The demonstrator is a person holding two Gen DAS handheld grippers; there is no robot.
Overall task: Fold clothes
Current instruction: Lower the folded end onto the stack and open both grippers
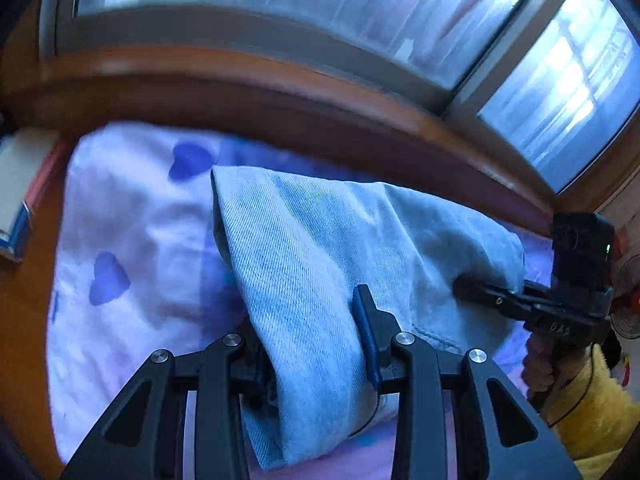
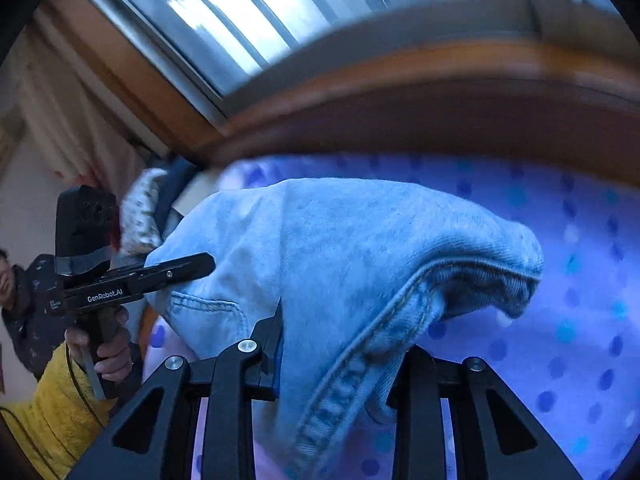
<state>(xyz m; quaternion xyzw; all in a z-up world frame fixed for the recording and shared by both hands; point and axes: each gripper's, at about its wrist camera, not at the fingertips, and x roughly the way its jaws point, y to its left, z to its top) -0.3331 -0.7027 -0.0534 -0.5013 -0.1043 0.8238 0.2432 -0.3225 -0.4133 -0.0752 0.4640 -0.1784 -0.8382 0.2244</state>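
A pair of light blue jeans hangs lifted above the bed, held at both ends. My left gripper is shut on a folded thickness of the denim, which fills the space between its fingers. My right gripper is shut on the jeans near a stitched seam; the cloth drapes over and hides its fingertips. Each gripper shows in the other's view: the right gripper at the right, the left gripper at the left, both gripping the denim.
A white and lilac bedsheet with blue hearts and dots lies under the jeans. A brown wooden sill and a window are behind. A box sits at the left. The person's yellow sleeve is at the left.
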